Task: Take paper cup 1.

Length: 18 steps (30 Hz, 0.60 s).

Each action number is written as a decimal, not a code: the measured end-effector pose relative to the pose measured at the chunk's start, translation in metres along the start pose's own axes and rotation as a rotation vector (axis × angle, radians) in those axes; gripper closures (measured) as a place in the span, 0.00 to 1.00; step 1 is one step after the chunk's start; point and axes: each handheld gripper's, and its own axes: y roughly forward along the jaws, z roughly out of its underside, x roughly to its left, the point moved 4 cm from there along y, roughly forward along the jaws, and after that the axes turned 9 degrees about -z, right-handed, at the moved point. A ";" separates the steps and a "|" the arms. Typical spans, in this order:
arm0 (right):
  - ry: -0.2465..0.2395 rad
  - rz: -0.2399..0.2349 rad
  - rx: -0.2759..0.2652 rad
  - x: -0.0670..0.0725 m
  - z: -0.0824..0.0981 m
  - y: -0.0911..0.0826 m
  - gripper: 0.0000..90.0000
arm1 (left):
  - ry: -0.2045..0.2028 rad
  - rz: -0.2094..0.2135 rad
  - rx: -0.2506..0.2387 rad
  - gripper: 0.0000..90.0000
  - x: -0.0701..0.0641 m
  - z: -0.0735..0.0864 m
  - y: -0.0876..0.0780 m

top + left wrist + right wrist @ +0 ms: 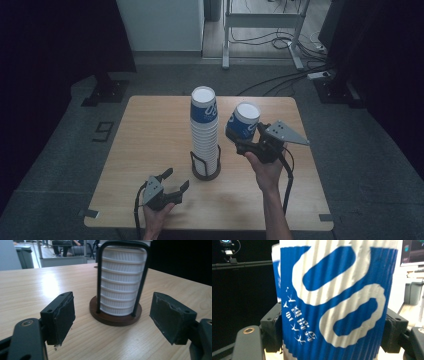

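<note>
The right claw (248, 141) is gripping a blue cup (243, 121) beside the stack (204, 131), while the left claw (175, 182) is waiting wide by the holder (206, 172) to steady it.

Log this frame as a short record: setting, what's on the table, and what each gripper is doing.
setting: wooden table, dim room
stack: inverted paper cups in a black wire holder on a round base
left gripper: open, empty, low on the table, aimed at the holder's base
right gripper: shut on a single blue-and-white cup, held tilted in the air to the right of the stack's top
</note>
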 end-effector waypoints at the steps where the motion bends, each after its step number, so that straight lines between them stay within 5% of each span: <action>1: 0.009 0.001 0.005 0.000 0.004 0.000 0.25 | 0.010 -0.017 -0.001 0.22 -0.001 0.000 0.000; 18: 0.127 -0.035 0.052 0.007 0.063 -0.005 0.25 | 0.000 0.093 -0.028 0.30 -0.017 -0.008 -0.001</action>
